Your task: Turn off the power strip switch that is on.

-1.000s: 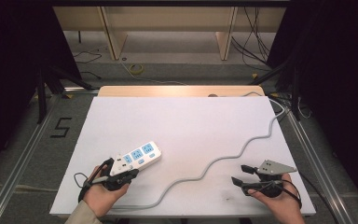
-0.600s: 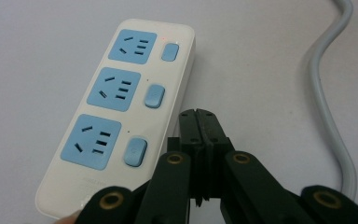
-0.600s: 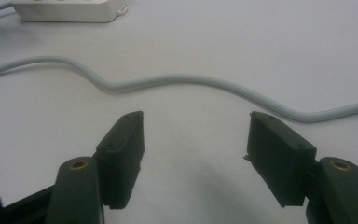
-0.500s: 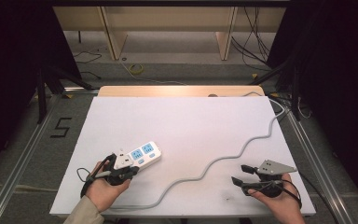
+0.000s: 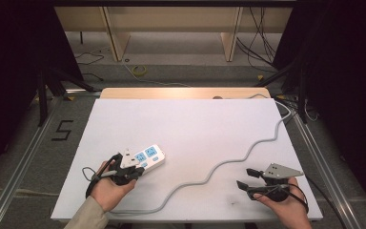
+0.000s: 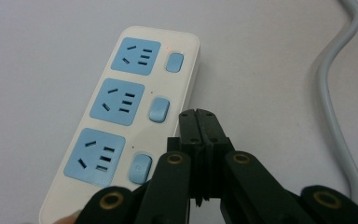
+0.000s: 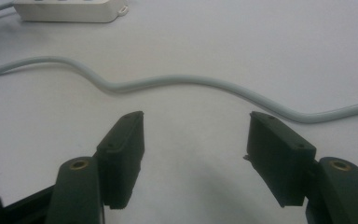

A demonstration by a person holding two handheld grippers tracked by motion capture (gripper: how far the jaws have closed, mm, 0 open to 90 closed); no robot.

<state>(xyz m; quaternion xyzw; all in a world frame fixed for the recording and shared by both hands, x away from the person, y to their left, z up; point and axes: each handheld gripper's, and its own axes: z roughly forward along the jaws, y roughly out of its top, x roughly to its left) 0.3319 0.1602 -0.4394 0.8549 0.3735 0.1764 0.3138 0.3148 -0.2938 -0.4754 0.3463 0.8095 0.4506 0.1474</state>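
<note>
White sheeting is covering the table [image 5: 190,124], with dark curtains standing at both sides and a wooden frame showing beyond the far edge. On the near left part of the sheet a cream power strip [image 5: 148,157] is lying flat, its three blue sockets and three switches facing up. Its grey cable [image 5: 228,164] is leaving the near end, running along the front edge and then snaking in loose bends across the sheet to the far right corner, where it is dropping off the table.

In the left gripper view, the left gripper [image 6: 199,122] is showing its jaws pressed fully together with nothing between them. The tips are sitting just beside the right long edge of the strip, level with the middle switch [image 6: 159,109]. Judgement: closed tips presented like this are suited to pressing a switch or nudging the housing, not to grasping it. Whether they are touching the strip cannot be told.

The right gripper [image 5: 248,179] is resting in the person's hand near the front right of the table, jaws spread wide and holding nothing, pointing toward the cable but well apart from the strip. Judgement: it is waiting in readiness, possibly to manage the cable.
</note>
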